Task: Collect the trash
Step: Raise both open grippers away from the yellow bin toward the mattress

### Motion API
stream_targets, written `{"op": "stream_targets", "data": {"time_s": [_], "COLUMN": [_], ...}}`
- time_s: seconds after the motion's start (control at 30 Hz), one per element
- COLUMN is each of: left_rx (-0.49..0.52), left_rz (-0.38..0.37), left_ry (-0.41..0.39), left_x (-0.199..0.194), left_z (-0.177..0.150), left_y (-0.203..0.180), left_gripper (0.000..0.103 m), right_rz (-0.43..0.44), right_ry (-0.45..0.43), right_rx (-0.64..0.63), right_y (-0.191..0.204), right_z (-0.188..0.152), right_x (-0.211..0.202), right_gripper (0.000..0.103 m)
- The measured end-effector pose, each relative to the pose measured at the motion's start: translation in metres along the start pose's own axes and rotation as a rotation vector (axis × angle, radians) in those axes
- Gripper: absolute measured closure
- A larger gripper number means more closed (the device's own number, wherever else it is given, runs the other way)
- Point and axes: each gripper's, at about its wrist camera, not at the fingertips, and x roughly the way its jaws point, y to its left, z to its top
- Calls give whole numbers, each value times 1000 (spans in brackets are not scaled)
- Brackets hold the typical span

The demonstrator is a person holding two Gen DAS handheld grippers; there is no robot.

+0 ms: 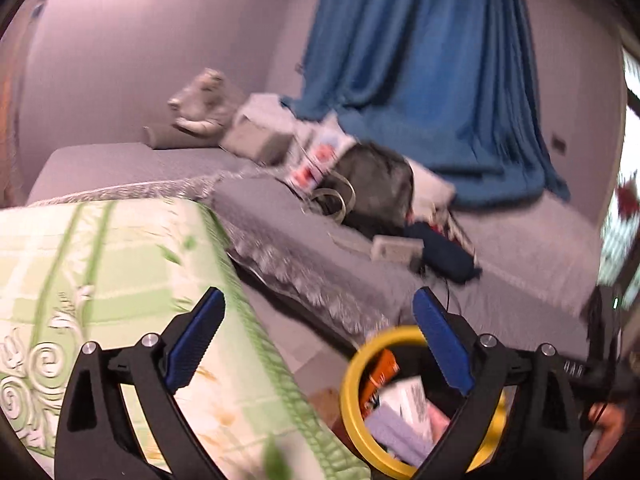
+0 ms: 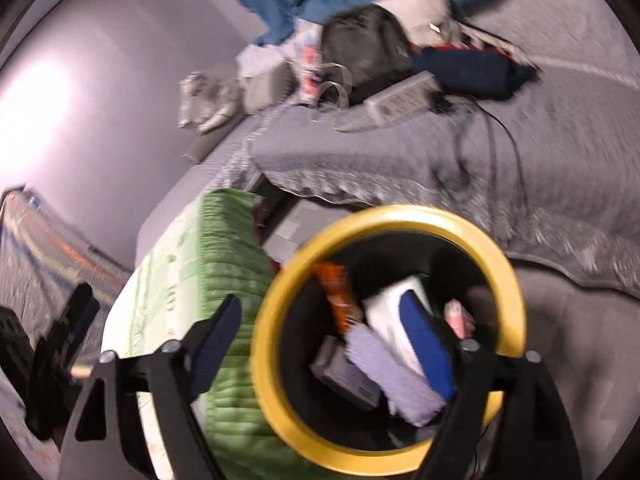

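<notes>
A black trash bin with a yellow rim [image 2: 268,320] stands on the floor between the beds. Inside it lie an orange wrapper [image 2: 338,292], a white box [image 2: 388,312], a lilac piece [image 2: 396,376], a grey box [image 2: 344,376] and a pink packet [image 2: 460,318]. My right gripper [image 2: 320,300] hovers over the bin, open and empty, one finger above the trash. My left gripper [image 1: 318,296] is open and empty too. It straddles the quilt's edge and the bin's rim [image 1: 348,380], where the orange wrapper [image 1: 382,372] shows. Both views are blurred.
A green patterned quilt [image 1: 100,280] lies left of the bin. The grey bed [image 1: 520,248] behind holds a dark bag [image 1: 376,184], a white power strip [image 2: 404,98] with cables, a navy pouch [image 1: 444,252] and a plush toy [image 1: 200,104]. A blue curtain [image 1: 420,60] hangs behind.
</notes>
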Motion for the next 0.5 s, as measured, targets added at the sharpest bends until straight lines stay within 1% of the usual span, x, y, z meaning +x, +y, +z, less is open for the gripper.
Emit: {"op": "stream_targets", "data": {"time_s": [0.03, 0.13, 0.2, 0.27, 0.3, 0.37, 0.43, 0.5], "left_rx": [-26, -69, -98, -102, -97, -74, -56, -69], "left_rz": [11, 77, 128, 187, 240, 343, 431, 488], "left_ry": [-24, -89, -142, -184, -220, -267, -290, -291], "left_x": [-12, -46, -77, -103, -121, -149, -175, -196], "left_z": [8, 28, 40, 47, 49, 49, 47, 44], "left_y": [12, 48, 80, 104, 121, 143, 167, 191], "left_gripper": [11, 11, 11, 11, 11, 10, 10, 10], "right_rz": [29, 147, 245, 337, 368, 428, 463, 483], "right_ry": [-4, -4, 19, 58, 77, 130, 187, 233], "right_rx": [-47, -176, -246, -295, -316, -390, -475, -542], "right_y": [17, 71, 108, 143, 158, 203, 249, 289], "right_z": [1, -2, -4, -7, -8, -15, -26, -38], "right_x": [-1, -1, 3, 11, 15, 29, 45, 59], "right_gripper": [18, 15, 15, 13, 11, 11, 11, 11]}}
